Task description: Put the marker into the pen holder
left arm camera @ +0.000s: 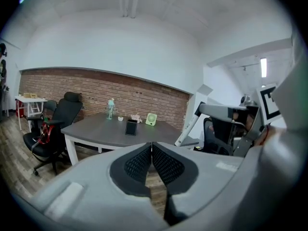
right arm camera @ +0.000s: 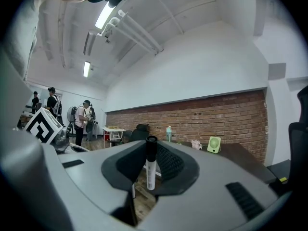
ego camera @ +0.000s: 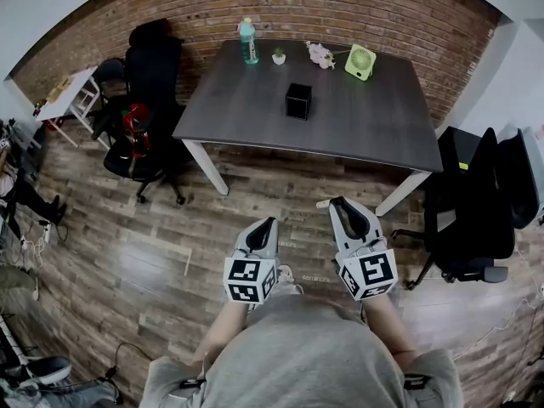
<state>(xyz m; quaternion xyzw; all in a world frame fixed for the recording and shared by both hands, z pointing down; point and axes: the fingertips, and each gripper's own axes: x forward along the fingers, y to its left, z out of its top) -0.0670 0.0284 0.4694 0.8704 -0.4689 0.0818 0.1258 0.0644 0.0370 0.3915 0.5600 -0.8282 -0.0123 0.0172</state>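
A black square pen holder (ego camera: 298, 101) stands near the middle of the dark grey table (ego camera: 255, 117); it also shows in the left gripper view as the pen holder (left arm camera: 131, 127). My right gripper (ego camera: 340, 202) is held over the wooden floor, well short of the table, shut on a marker (right arm camera: 150, 167) with a white body and black cap that stands upright between the jaws. The marker's white end (ego camera: 323, 203) pokes out at the left of the jaws. My left gripper (ego camera: 269, 223) hangs beside it, and in its own view the left gripper (left arm camera: 152, 146) has its jaws together with nothing between them.
On the table's far side stand a green bottle (ego camera: 247, 41), a small plant (ego camera: 278, 55), a pink object (ego camera: 320, 54) and a green fan (ego camera: 360, 61). Black office chairs (ego camera: 144, 100) sit left of the table, another chair (ego camera: 476, 202) right. People (right arm camera: 50, 102) stand far off.
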